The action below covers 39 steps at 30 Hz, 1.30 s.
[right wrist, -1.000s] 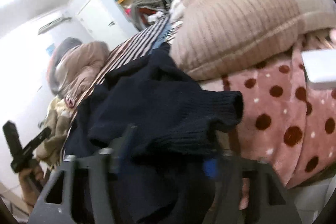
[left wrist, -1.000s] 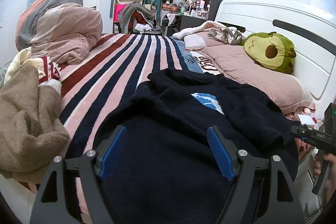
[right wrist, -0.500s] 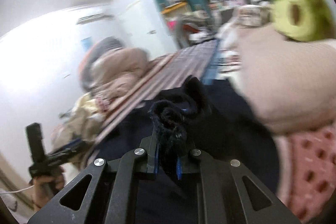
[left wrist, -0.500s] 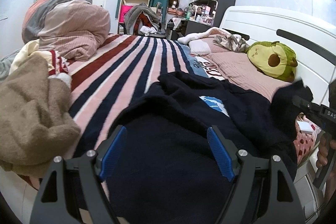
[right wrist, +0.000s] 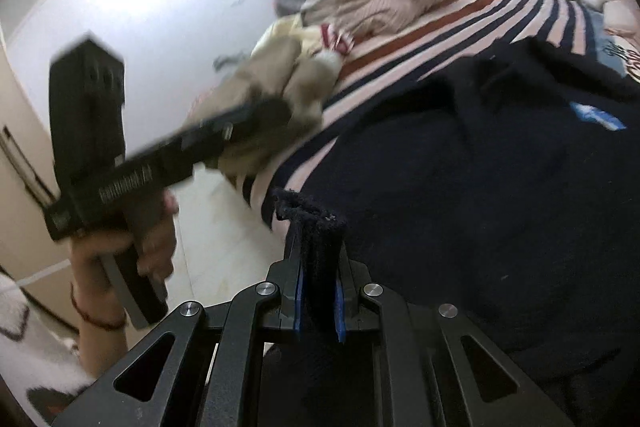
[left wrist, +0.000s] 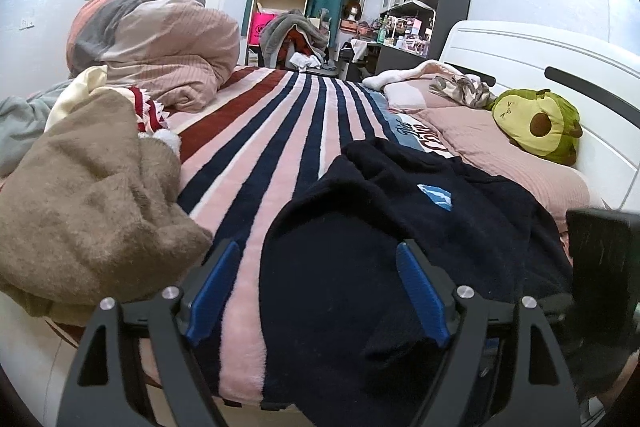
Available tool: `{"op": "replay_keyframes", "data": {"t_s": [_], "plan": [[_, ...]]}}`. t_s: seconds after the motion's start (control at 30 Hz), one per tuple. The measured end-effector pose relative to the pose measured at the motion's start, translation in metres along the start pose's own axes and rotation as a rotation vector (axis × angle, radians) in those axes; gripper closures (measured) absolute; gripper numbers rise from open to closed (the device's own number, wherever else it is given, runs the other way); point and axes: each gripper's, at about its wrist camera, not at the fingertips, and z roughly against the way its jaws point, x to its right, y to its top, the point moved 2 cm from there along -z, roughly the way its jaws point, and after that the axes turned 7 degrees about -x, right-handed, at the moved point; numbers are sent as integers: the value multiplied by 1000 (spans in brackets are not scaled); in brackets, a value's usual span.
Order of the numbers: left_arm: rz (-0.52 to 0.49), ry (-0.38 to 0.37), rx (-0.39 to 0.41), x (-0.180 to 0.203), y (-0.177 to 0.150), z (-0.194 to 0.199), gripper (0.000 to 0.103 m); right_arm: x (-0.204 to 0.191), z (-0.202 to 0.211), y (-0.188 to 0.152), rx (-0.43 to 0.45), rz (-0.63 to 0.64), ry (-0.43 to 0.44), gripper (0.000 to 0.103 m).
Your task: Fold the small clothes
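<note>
— Where is the dark navy sweater (left wrist: 400,227)?

— Spread on the striped blanket (left wrist: 280,131) near the bed's front edge, beside the pink pillow (left wrist: 500,147).

— And the left gripper (left wrist: 316,291)?

— Its jaws stand wide apart over the sweater's near hem, pinching nothing; the cloth lies below and between its blue pads (left wrist: 420,291).

— The right gripper (right wrist: 318,267)?

— Pressed together on a bunched ribbed edge of the sweater, which sticks up between its pads.

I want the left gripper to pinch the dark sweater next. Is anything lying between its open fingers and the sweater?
Nothing visible does. The left gripper hangs open right over the navy sweater; the brown garment lies off to its side.
</note>
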Motion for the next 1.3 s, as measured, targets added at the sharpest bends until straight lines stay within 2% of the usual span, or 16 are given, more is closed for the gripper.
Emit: {"op": "replay_keyframes", "data": {"t_s": [0.2, 0.27, 0.33, 0.4, 0.57, 0.63, 0.73, 0.83, 1.03, 1.17, 1.3], "plan": [[-15, -19, -16, 7, 0, -4, 25, 4, -3, -9, -22, -23, 8, 89], [-20, -30, -30, 9, -1, -7, 25, 6, 11, -8, -4, -36, 10, 72], [-26, -36, -43, 12, -2, -10, 25, 9, 35, -8, 43, -45, -7, 61], [-29, -38, -55, 14, -3, -14, 25, 18, 66, -13, 101, -65, -56, 56], [-23, -26, -78, 18, -3, -24, 25, 73, 152, -42, 226, -215, -312, 49], [-27, -19, -75, 19, -1, -27, 25, 101, 175, -49, 241, -272, -450, 46], [-28, 1, -74, 21, 6, -33, 25, 132, 193, -50, 235, -292, -572, 44], [-39, 4, -74, 25, 15, -42, 25, 156, 196, -36, 220, -273, -648, 44], [-69, 16, -71, 31, 29, -60, 25, 189, 184, 9, 204, -167, -674, 44], [-74, 11, -74, 33, 31, -68, 25, 209, 161, 35, 132, -108, -706, 45], [-91, 30, -92, 34, 29, -75, 25, 227, 147, 47, 90, -84, -788, 45]]}}
